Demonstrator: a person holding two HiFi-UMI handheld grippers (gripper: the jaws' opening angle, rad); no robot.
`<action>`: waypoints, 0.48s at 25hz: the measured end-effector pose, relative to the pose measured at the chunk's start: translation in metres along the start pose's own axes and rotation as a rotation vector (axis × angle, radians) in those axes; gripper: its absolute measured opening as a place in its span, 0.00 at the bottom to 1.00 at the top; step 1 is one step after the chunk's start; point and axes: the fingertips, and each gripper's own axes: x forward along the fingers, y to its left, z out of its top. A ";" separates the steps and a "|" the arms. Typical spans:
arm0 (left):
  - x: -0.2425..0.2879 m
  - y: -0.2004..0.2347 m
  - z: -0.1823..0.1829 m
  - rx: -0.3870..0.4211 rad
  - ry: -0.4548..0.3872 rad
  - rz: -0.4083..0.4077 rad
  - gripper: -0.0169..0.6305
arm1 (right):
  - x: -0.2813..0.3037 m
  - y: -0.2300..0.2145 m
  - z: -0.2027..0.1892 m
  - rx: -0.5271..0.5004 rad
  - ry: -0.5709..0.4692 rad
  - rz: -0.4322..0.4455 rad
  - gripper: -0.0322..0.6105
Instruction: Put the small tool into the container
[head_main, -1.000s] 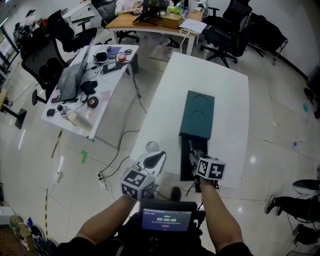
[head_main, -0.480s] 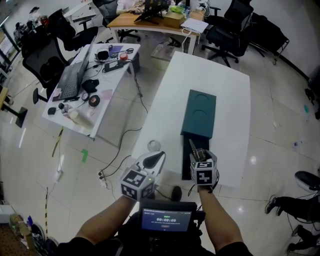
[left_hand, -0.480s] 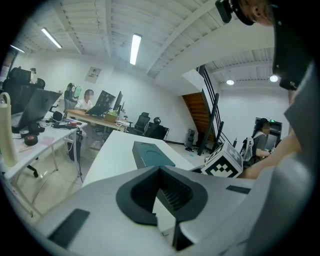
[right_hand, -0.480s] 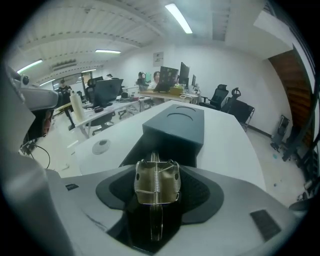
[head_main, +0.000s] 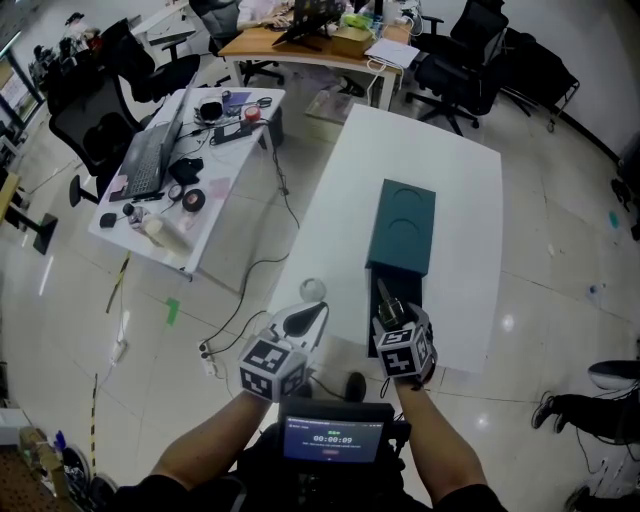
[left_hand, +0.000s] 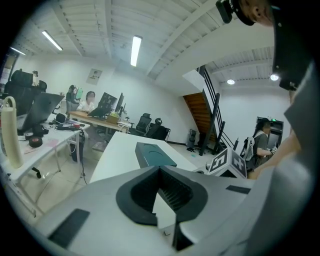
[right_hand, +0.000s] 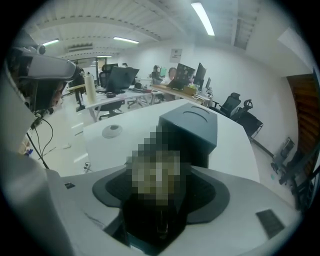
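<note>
Standing here, I'm seeing the tool (right_hand: 156, 175) between the right gripper's (head_main: 390, 312) jaws showing only as a smeared patch in that gripper's own view, so its shape is not reading at all; those jaws have just been opening with it between them. From above, that gripper is covering much of the container's (head_main: 404, 222) open drawer (head_main: 408, 288), and the tool is appearing as a thin sliver, too small to make out. Both forearms (head_main: 215, 440) are running off the bottom edge. A round thing (head_main: 312, 290) on the table (head_main: 440, 170) is looking too small to name.
</note>
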 end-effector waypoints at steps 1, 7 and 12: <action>-0.002 0.001 -0.001 0.001 -0.001 0.003 0.05 | -0.001 0.004 0.000 0.007 -0.005 0.009 0.55; -0.017 0.003 -0.003 -0.007 -0.001 0.009 0.05 | -0.004 0.018 -0.002 0.011 -0.018 0.035 0.51; -0.028 0.001 -0.008 -0.011 0.001 0.013 0.05 | -0.011 0.021 -0.006 -0.040 -0.010 0.052 0.46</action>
